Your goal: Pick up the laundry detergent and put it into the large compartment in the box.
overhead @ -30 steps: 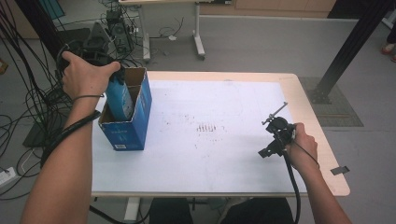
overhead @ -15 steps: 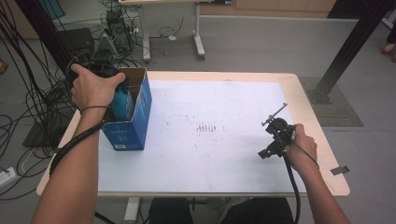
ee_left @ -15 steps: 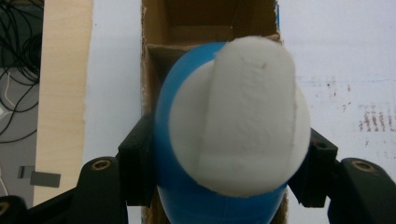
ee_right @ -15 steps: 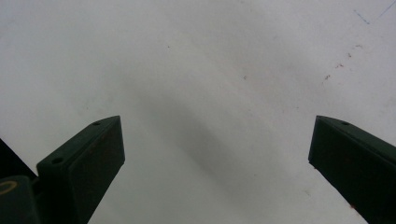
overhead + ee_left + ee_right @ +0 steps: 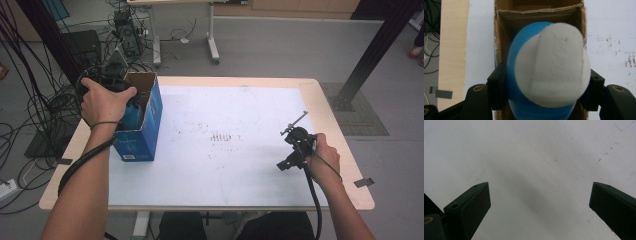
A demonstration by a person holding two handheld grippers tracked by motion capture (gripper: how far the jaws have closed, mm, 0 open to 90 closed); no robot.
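The left gripper (image 5: 544,82) is gripping a blue bottle (image 5: 524,62) with a white cap (image 5: 554,67); its fingers (image 5: 496,87) are pressing on both sides of the blue body. In the left gripper view the bottle is sitting partly inside the open top of a cardboard box (image 5: 501,37), cap end facing the camera. In the high view the left hand (image 5: 102,102) is covering the gripper at the box's (image 5: 145,120) open mouth, with a patch of the blue bottle (image 5: 132,112) showing beside the thumb. The box, blue on the outside and brown inside, is standing at the far left part of the counter (image 5: 65,165), on the white sheet (image 5: 230,165) that is covering most of it.

The right gripper (image 5: 295,125) is resting low over the right side of the sheet, well apart from the box, held by the right hand (image 5: 322,155). Its fingers (image 5: 471,207) are standing wide apart with nothing between them, above the bare white sheet (image 5: 536,157), which is carrying faint marks.
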